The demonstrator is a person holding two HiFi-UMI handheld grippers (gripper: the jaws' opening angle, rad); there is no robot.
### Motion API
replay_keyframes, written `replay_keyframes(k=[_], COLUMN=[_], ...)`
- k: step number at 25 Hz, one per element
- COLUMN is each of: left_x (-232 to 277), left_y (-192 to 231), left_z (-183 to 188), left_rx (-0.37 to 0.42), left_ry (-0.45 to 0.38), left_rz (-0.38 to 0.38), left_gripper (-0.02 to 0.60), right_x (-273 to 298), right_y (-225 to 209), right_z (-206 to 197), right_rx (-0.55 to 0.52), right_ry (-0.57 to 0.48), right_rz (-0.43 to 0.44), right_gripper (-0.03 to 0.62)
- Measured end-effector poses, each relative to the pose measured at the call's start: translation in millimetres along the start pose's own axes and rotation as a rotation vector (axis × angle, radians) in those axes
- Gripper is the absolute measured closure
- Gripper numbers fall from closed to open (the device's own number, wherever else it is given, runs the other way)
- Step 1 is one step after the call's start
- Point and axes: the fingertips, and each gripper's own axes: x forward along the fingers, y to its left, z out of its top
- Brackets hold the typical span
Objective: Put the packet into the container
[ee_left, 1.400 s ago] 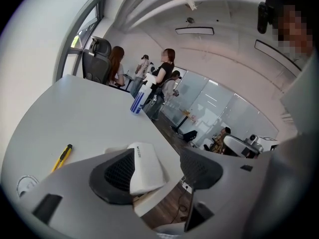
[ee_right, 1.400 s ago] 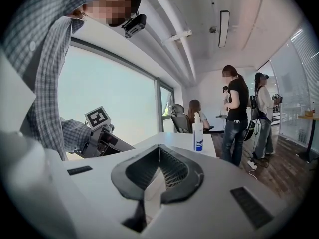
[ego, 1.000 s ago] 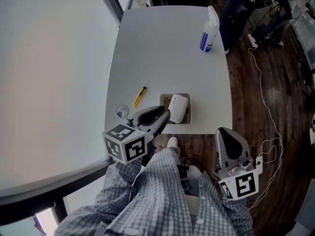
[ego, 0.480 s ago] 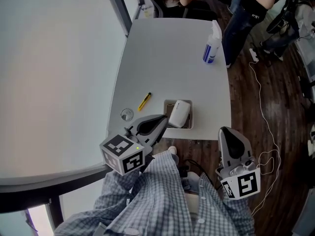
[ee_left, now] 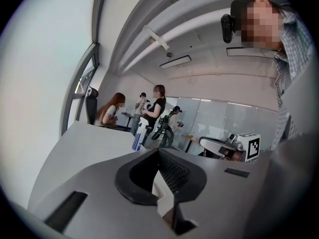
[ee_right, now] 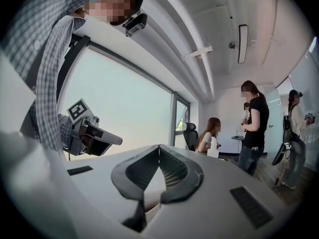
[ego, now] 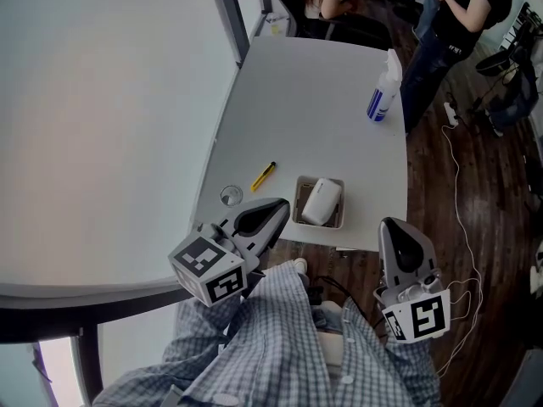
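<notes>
The white packet lies inside the small rectangular container near the table's front edge. My left gripper is shut and empty, just left of the container and clear of it. In the left gripper view its jaws meet at the tips with nothing between them. My right gripper hangs off the table's right front corner, over the floor, shut and empty. In the right gripper view its tips touch.
A yellow pen and a small clear round lid lie left of the container. A spray bottle stands at the table's far right. People stand and sit beyond the table's far end. A white cable trails on the wooden floor.
My left gripper has pulled back from the container toward me and its jaws have closed. The packet stays in the container. The head view has shifted.
</notes>
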Motion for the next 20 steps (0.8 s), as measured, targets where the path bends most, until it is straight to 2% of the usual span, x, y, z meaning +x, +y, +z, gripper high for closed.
replay_keyframes(k=[11, 20], left_x=[0.1, 4.6], left_y=[7.5, 6.8], left_z=[-1.5, -0.8], left_rx=[-0.012, -0.006], left_ry=[-0.015, 0.001], left_rz=[0.009, -0.019], left_gripper=[0.574, 0.574], right_x=[14.8, 17.4], right_y=[6.3, 8.1], right_z=[-3.3, -5.4], right_rx=[-0.005, -0.008], right_ry=[0.005, 0.023], right_rz=[0.049, 0.054], right_gripper=[0.580, 0.580])
